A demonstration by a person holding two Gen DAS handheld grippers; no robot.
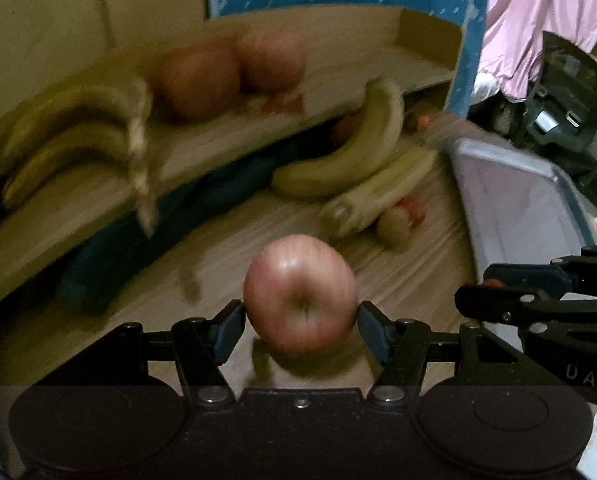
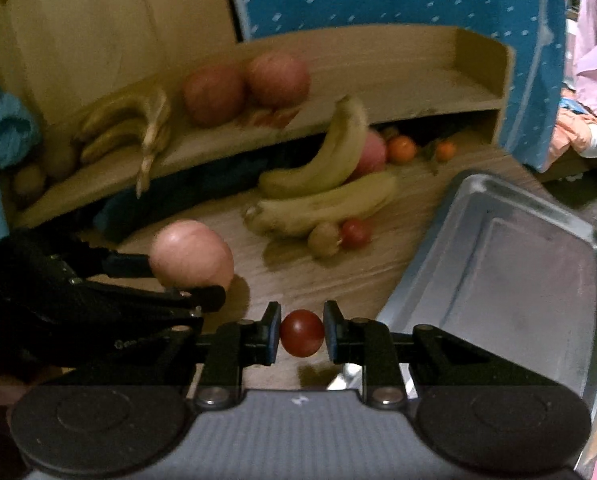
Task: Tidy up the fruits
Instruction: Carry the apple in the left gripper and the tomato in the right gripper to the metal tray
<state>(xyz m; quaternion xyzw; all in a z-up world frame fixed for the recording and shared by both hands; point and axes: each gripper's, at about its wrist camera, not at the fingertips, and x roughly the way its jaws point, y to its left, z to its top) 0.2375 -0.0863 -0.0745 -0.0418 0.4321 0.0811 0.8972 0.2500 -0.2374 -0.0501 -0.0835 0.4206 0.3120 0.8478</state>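
Wooden tabletop [image 2: 338, 280] carries raised wooden shelf [image 2: 398, 80] at back, metal tray [image 2: 518, 260] at right
Shelf holds banana bunch [image 2: 122, 128] and two apples [image 2: 250, 84] side by side
Loose bananas [image 2: 322, 192] lie mid-tabletop, kiwi [image 2: 323, 240] and small red fruit [image 2: 356, 233] touching their near side; two orange fruits [image 2: 402, 149] under shelf edge
Left tool [image 1: 301, 322] clenched on pink apple [image 1: 300, 292], held above tabletop
Right tool [image 2: 301, 330] clenched on small red tomato [image 2: 301, 333], just beside tray's near corner
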